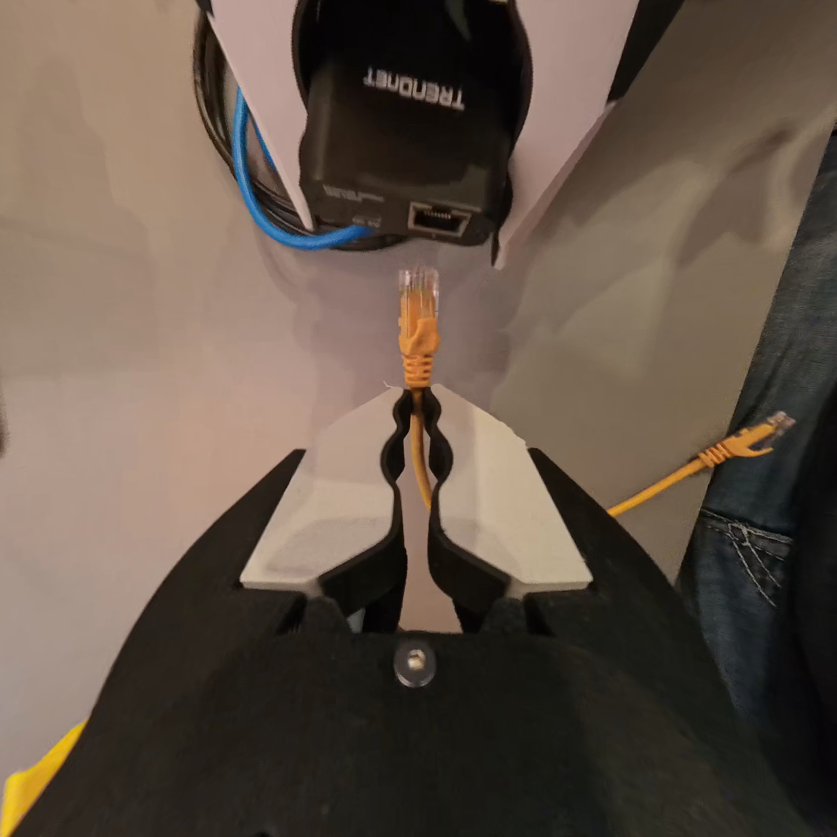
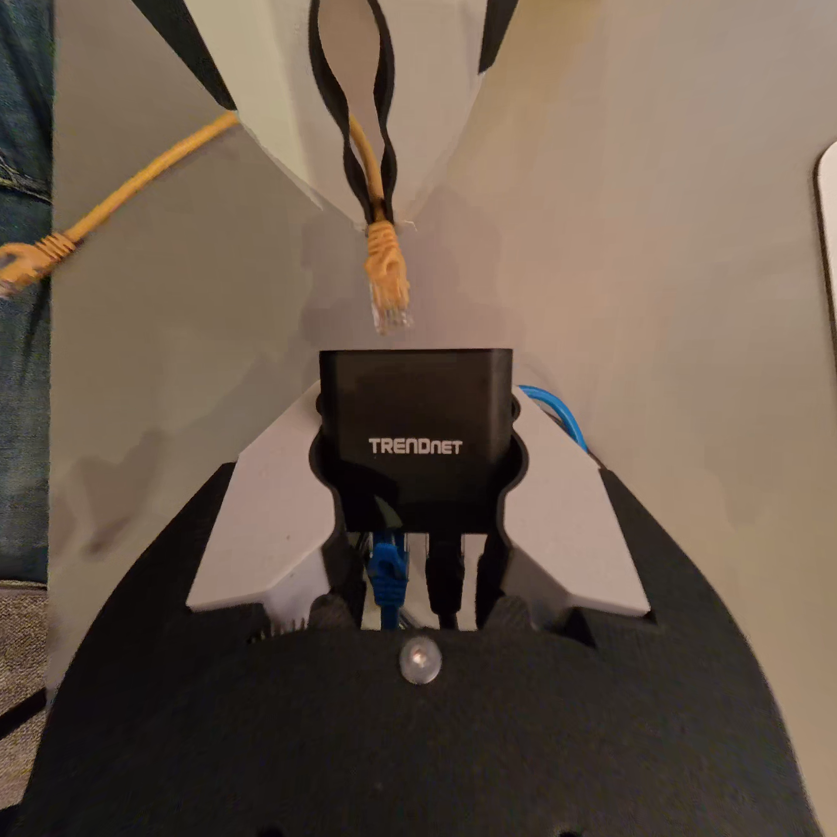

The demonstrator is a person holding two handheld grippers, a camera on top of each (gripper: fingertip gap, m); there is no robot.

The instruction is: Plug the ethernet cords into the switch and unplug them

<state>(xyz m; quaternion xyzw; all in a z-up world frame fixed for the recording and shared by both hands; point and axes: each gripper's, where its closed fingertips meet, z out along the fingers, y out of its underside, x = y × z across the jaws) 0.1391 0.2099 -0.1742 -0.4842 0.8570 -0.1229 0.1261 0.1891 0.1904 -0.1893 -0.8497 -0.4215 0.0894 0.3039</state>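
My left gripper [image 1: 417,393] is shut on the orange ethernet cord [image 1: 416,330] just behind its boot. The clear plug points at the empty port [image 1: 438,219] on the black switch [image 1: 407,136], a short gap away. My right gripper [image 2: 416,407] is shut on the switch [image 2: 414,416] and holds it on the white table. In the right wrist view the left gripper [image 2: 378,217] comes from the top with the orange plug [image 2: 388,290] just short of the switch. The cord's other plug [image 1: 752,441] lies loose at the right; it also shows in the right wrist view [image 2: 27,265].
A blue cord [image 1: 253,199] and black cords are plugged into the switch's far side [image 2: 387,575]. A person's jeans [image 1: 770,407] stand at the table edge. A yellow thing [image 1: 36,779] lies at the lower left. A white rounded object [image 2: 826,226] sits at the right edge. The tips of one gripper are about 6 cm away from the tips of the other. It is some 25 cm from my right tips to the white rounded object [image 2: 826,226].
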